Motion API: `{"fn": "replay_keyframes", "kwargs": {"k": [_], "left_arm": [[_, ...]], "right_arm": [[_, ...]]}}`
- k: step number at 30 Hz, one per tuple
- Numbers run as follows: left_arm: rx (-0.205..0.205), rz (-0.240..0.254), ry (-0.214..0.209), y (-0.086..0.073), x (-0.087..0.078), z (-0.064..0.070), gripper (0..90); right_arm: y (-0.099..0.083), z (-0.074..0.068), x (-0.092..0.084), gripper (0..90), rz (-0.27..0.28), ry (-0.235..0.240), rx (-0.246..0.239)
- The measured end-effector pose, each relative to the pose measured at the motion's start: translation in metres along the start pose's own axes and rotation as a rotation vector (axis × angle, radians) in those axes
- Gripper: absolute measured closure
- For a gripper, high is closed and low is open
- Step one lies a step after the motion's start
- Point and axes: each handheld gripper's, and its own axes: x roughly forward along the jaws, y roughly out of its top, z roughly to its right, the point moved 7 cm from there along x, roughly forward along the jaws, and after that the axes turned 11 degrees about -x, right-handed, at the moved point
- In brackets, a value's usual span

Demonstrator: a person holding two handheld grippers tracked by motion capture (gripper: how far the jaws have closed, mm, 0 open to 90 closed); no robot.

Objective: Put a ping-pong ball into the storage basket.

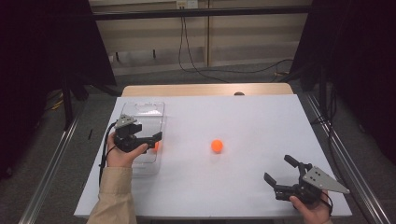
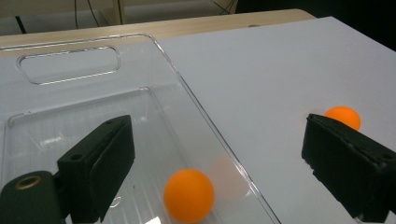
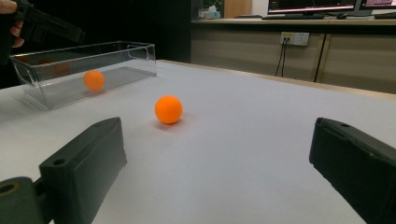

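1. Left gripper hangs open over the clear plastic bin at the bench's left edge; one small orange ball lies loose inside.
2. Right gripper rests open near the right front corner.
3. A second orange ball sits mid-bench: likely light, smooth, prone to roll; pinch across its middle.

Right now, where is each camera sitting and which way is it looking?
High view: above the table's near edge, looking forward and down; both hands, left gripper, right gripper.
Left gripper view: on the left gripper, looking into the bin at a ball.
Right gripper view: on the right gripper, looking across the table.
All share the table ball.
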Motion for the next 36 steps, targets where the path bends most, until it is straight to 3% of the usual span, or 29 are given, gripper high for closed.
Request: {"fn": "replay_keyframes", "kwargs": {"k": [36], "left_arm": [[0.022, 0.007, -0.087, 0.004, 0.007, 0.032, 7.0]], "right_arm": [[0.001, -0.001, 0.001, 2.8, -0.002, 0.006, -0.010]]}}
